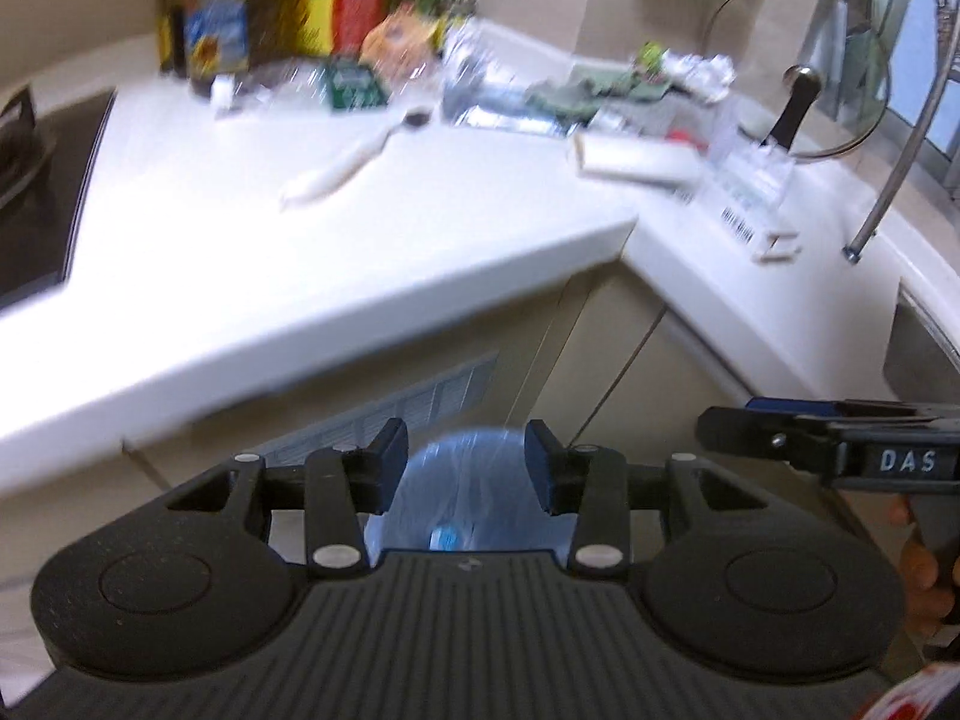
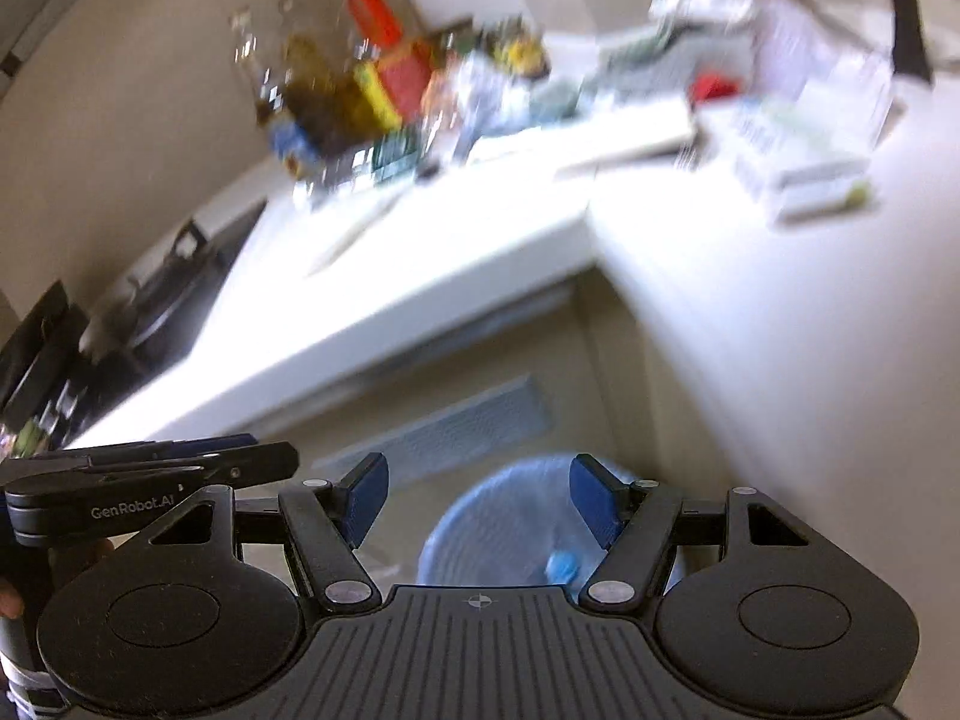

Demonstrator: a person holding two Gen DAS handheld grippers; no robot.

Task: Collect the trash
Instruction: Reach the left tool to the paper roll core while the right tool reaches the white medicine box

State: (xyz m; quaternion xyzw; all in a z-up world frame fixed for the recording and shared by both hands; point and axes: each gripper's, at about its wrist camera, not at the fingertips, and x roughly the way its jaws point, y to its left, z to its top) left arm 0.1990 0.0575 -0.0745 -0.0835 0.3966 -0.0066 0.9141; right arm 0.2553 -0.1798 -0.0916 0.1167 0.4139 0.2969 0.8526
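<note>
Both grippers, left gripper and right gripper, are empty with jaws apart. The round bin lined with a blue plastic bag sits on the floor below them, mouth up. The long white wrapper lies flat on the white countertop well ahead, running diagonally.

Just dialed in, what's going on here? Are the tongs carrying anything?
A person holds a pair of tongs in each hand above a blue-lined trash bin on the floor by the white counter. The left tongs and right tongs both stand open with nothing between them. Something with a blue cap lies in the bin. Wrappers, foil and packaging are still piled along the back of the counter.
</note>
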